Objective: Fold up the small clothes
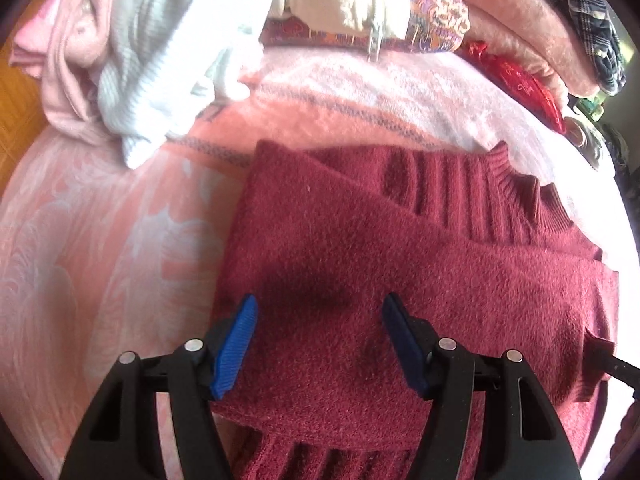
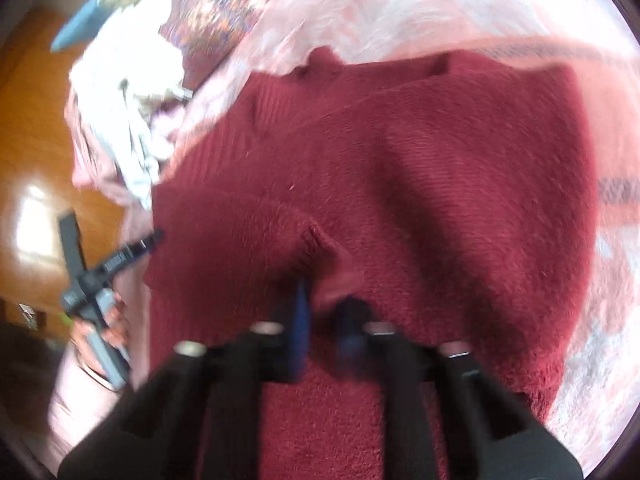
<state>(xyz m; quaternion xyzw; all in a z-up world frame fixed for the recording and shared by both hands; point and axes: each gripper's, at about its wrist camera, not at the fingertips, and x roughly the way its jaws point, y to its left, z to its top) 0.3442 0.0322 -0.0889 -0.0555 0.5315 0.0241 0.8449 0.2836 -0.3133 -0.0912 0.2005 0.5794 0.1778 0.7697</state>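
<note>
A dark red knitted sweater (image 1: 400,248) lies partly folded on the pink blanket (image 1: 100,240), with its ribbed collar toward the far right. My left gripper (image 1: 318,312) hovers just above the sweater's near part, blue pads wide open and empty. In the blurred right wrist view the same sweater (image 2: 420,160) fills the middle. My right gripper (image 2: 326,300) is nearly closed and pinches the sweater's ribbed sleeve cuff (image 2: 320,248). The left gripper also shows in the right wrist view (image 2: 132,250) at the sweater's left edge, held by a hand.
A heap of pink, white and cream clothes (image 1: 132,48) lies at the far left of the bed. A patterned pillow (image 1: 436,4), a red pouch (image 1: 524,84) and plaid cloth (image 1: 592,28) lie at the back. Wooden floor (image 2: 36,160) lies beyond the bed's left edge.
</note>
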